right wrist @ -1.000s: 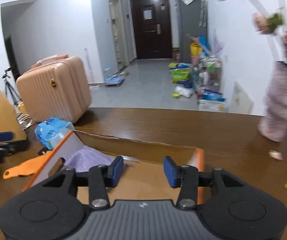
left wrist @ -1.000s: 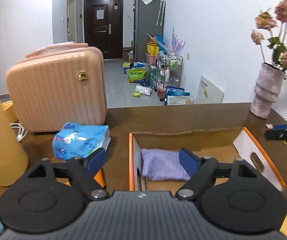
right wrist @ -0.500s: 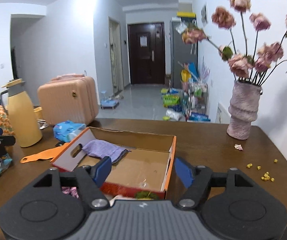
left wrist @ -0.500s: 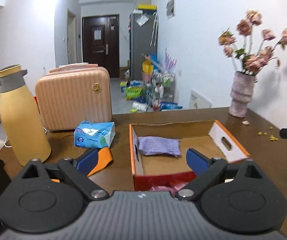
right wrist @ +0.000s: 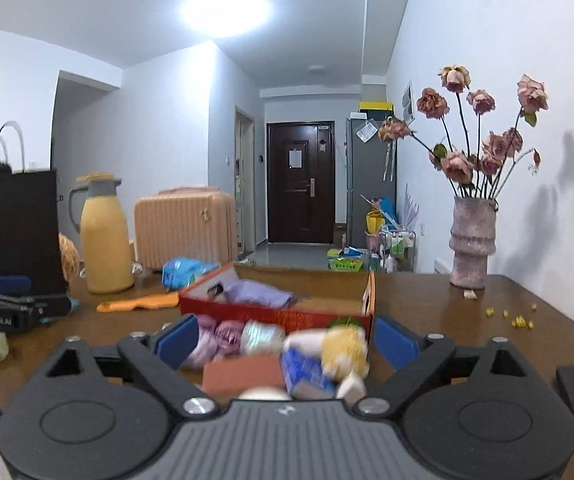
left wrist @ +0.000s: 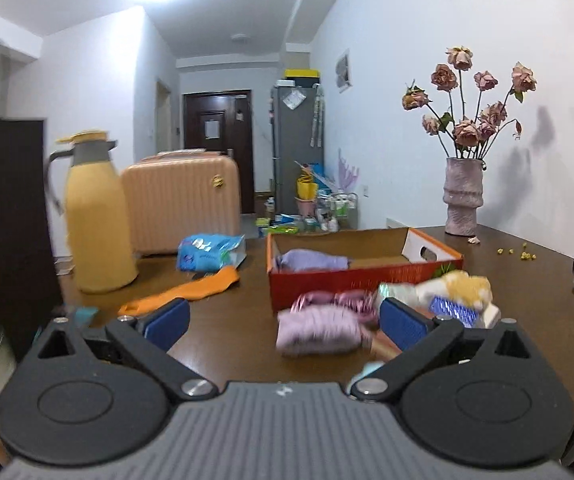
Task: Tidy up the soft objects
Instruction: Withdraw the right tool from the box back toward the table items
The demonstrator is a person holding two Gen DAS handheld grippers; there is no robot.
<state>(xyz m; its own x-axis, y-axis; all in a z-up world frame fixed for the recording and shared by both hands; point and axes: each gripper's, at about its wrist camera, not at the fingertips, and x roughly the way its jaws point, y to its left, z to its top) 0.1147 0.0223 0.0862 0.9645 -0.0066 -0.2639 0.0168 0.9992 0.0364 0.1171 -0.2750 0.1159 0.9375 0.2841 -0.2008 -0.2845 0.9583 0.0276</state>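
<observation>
A brown table (left wrist: 227, 332) in a white-walled room facing a hallway holds a red-and-orange cardboard box (left wrist: 351, 280) with a lilac cloth (left wrist: 311, 260) lying in its left end. A second ago both cameras were close over the box, looking into it; now both sit well back and lower, with the whole box and the clutter before it in view. The jaws of both grippers have just been opening, and nothing is between them.

The left gripper (left wrist: 283, 320) stands spread wide over bare table, empty. Just beyond its right finger lies a folded pink cloth (left wrist: 319, 330), with a bunched pink piece (left wrist: 333, 300) behind it against the box front. Beyond its left finger are an orange strip (left wrist: 183, 290), a blue tissue pack (left wrist: 209, 252), a yellow jug (left wrist: 97, 216) and a peach suitcase (left wrist: 181, 200).

The right gripper (right wrist: 287, 338) is also spread and empty. The heap lies between and just beyond its fingers: pink cloths (right wrist: 215, 338) by the left finger, a yellow fluffy thing (right wrist: 345, 348) by the right, a blue packet (right wrist: 303, 372) and a brown block (right wrist: 243, 372) nearest; all blurred.

I judge one item stowed and both hands pulled back to pick the next. The pink cloth by the left gripper's right finger looks easiest. A vase (right wrist: 471, 240) of flowers stands far right, well clear.
</observation>
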